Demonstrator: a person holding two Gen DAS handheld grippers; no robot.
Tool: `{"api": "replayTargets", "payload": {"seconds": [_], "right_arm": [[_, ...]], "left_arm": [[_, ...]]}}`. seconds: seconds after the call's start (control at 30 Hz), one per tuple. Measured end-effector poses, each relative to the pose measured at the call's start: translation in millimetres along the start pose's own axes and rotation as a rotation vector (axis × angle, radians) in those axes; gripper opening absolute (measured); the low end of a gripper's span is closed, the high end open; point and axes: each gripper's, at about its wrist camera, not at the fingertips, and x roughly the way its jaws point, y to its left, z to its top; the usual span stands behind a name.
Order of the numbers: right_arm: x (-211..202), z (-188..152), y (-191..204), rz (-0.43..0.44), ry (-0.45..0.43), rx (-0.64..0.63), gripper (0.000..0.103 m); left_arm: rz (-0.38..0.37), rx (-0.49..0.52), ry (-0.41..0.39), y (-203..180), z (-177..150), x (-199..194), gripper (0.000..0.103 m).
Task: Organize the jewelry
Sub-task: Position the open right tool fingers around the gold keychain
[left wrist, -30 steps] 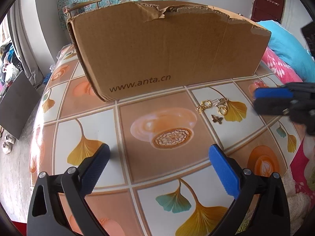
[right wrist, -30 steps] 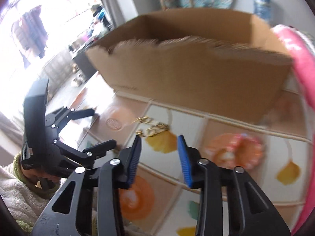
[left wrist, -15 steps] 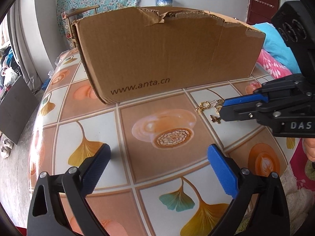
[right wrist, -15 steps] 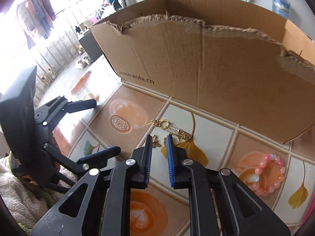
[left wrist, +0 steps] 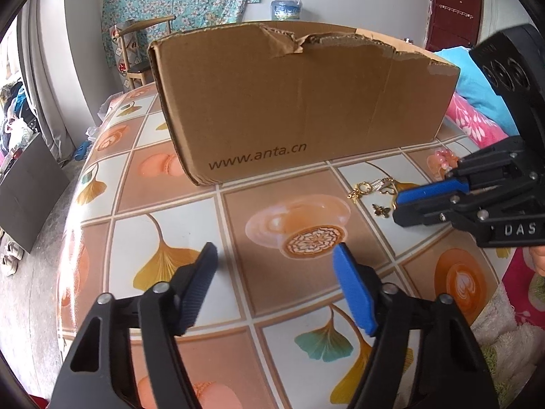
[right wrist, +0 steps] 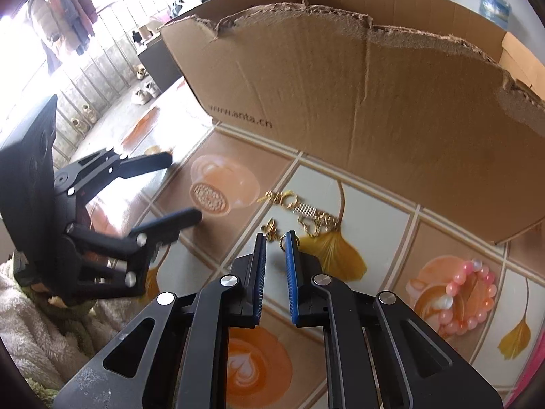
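Item 1 — gold chain w/ clasp [right wrist: 308, 210]: lies loose on the tiled tablecloth [left wrist: 163, 204], just in front of the cardboard box [left wrist: 299, 109], partly over a printed ginkgo leaf. We judge it v. light, limp, thin links; slips off smooth pads and snags easily. Best hold: at the clasp ring or the bar section, not mid-chain.

Item 2 — small gold bee charm [left wrist: 381, 210]: sits just beside the chain, on the side away from the box. Tiny, rigid, flat; we expect it to skate on the glossy cloth. Pinch straight down, pads low, across its body.

Item 3 — small gold ring/loop [right wrist: 283, 240]: right at the tips of the right gripper [right wrist: 275, 238]. Can't tell if it belongs to the chain or is separate, or if the pads touch it.

Item 4 — pink bead bracelet [right wrist: 468, 298]: well apart from the gold pieces, on the cloth nr the box's right end. Beads hard, rounded, prob. on elastic; rolls. Grip across one side of the loop.

Right gripper: jaws nearly together, narrow slot left, tips down at the gold cluster; nothing clearly clamped.

Left gripper [left wrist: 276, 262]: jaws apart and closing, nothing between them, over bare cloth, well clear of the jewelry.

Box: open top, torn rim; we take it as the likely destination.
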Motion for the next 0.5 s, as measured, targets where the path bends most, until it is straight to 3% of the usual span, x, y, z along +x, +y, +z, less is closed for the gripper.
{"api": "replayTargets", "payload": {"seconds": [0.3,0.5], "right_arm": [[-8,-15,-8,-0.044,-0.015,0.056,0.010],[-17,-25,-23,-0.012,-0.062,0.119,0.010]], "left_arm": [[-0.094,0.041,-0.039,-24,14,-6,0.051],[-0.124,0.098,-0.006,-51,25,11,0.037]]}}
